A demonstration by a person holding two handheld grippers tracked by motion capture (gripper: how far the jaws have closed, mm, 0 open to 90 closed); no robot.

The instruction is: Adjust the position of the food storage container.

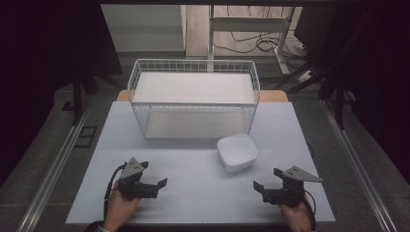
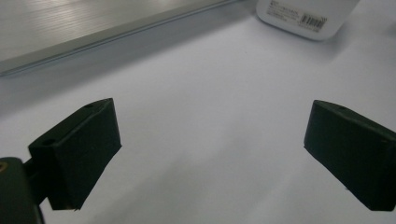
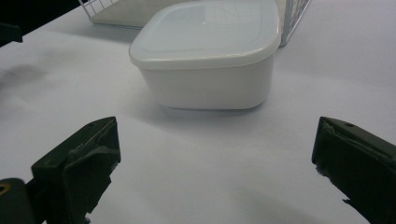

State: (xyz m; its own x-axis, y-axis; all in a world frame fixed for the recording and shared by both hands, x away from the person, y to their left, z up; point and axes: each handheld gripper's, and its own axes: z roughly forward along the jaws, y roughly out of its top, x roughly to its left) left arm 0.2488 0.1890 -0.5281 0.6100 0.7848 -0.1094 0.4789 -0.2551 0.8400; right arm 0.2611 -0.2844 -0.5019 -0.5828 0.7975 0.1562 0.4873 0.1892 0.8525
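Item 1. Left gripper [image 1: 153, 186], black, two fingers, with a grey three-cornered plate on top, held in the person's left hand [image 1: 121, 205] near the front left corner of the pale grey table [image 1: 193, 198]. It points toward the table's right edge. Fingers spread wide, nothing between them; in the left gripper view the left gripper [image 2: 212, 154] shows bare table surface in the gap.

Item 2. White wire basket [image 1: 193, 96], rectangular, open mesh with a white sheet on its upper level and another on its floor. It stands at the middle of the table's far edge, long axis running parallel to that edge.

Item 3. White squarish plastic container with rounded corners and a translucent lid [image 1: 237, 152]. It sits upright and lidded, right of the table's centre, just in front of the basket's front right corner. Its sides are nearly equal, so no clear long axis; it sits slightly turned against the table's edges.

Item 4. Right gripper [image 1: 260, 187], same build, held in the right hand [image 1: 296, 217] near the front right corner. It points toward the table's left edge. Fingers spread wide, gripping nothing.
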